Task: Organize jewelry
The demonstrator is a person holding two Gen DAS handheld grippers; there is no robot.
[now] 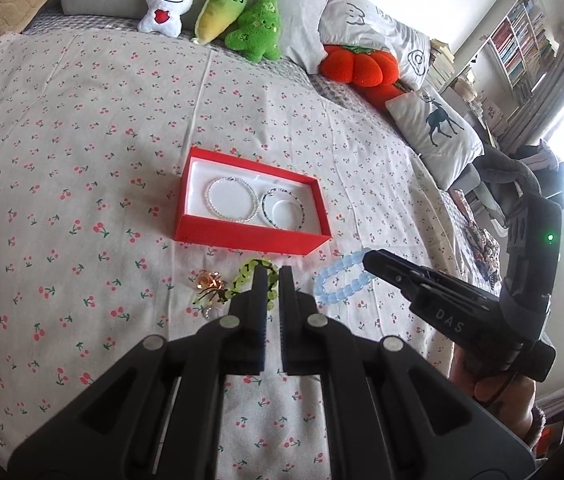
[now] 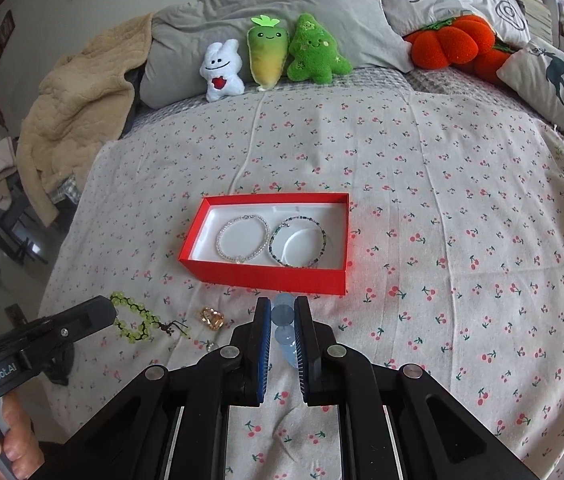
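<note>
Nearest, 2 black two-finger grippers held over a cherry-print bedsheet.

1. Left gripper: jaws drawn almost together, pinching 1 bracelet of yellow-green beads by its rim; in the right wrist view the same bracelet trails from that gripper's tip with a dark knotted cord end toward the right.
2. Right gripper: jaws closed on 1 bracelet of pale blue translucent round beads, beads stacked between the blue-lined pads; in the left wrist view this bracelet hangs as a loop from the right gripper's tip, just right of the left gripper.
3. Amber faceted heart-shaped ornament: lying on the sheet between the 2 grippers, just left of the right one; a small clear piece lies beside it, too small to identify.
4. Shallow red rectangular cardboard box with white lining: just beyond both grippers' tips, open. Contents: 1 white pearl-bead bracelet in the left half, 1 dark green and blue fine-bead bracelet in the right half, nearly touching, both flat.
5. Far side, against grey pillows: 1 white plush rabbit, 1 green-yellow plush carrot, 1 green plush tree, then orange plush pumpkins to the right.
</note>
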